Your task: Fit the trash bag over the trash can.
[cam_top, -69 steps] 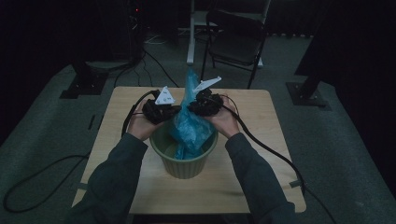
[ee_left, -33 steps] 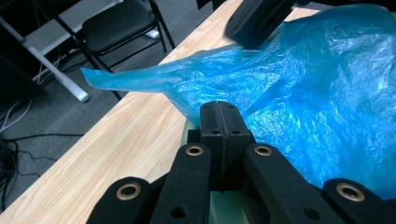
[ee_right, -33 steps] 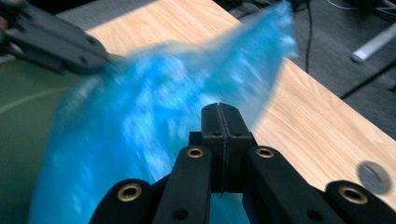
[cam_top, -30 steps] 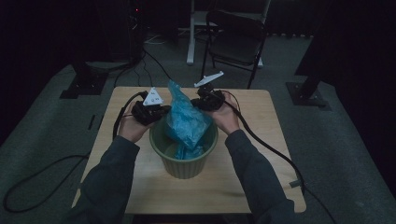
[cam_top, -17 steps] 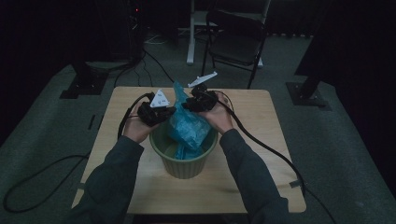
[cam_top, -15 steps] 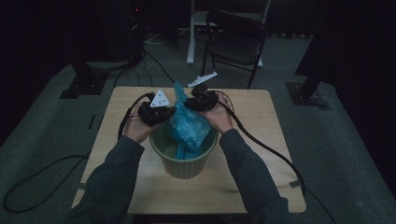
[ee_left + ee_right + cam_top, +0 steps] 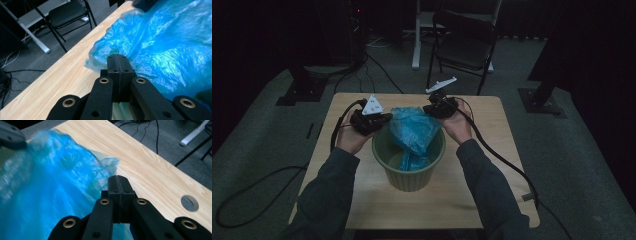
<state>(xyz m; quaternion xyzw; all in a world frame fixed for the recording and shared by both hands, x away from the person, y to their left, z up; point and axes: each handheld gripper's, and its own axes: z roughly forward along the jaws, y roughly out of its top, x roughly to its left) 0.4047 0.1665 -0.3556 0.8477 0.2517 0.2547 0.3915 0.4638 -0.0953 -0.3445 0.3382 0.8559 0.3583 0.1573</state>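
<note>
High view: a pale wood-grain tabletop, roughly square w/ rounded corners, carried a ribbed green round bin near its middle, a bit toward the near edge. A thin, crinkly blue plastic bag sat in the bin's mouth; its upper part was spread wide across the far rim, long axis running left-right betw. the two grippers, w/ a narrower tail hanging down inside. Left gripper was at the bag's left end, just beyond the bin's far-left rim, grey three-cornered plate on top; right gripper was at the bag's right end, toward the far edge. Black cables trailed off both toward the near side. A dark folding chair stood on the grey floor past the far edge.

Left gripper view: black jaws were pressed together, clamped on a fold of the bag, the glossy wrinkled film bulging to the right over the wood; its loose edge lay on the tabletop.

Right gripper view: jaws were likewise clenched, pinching the bag's rim; the film was blurred, spreading left. The tabletop had a round cable hole near the corner
</note>
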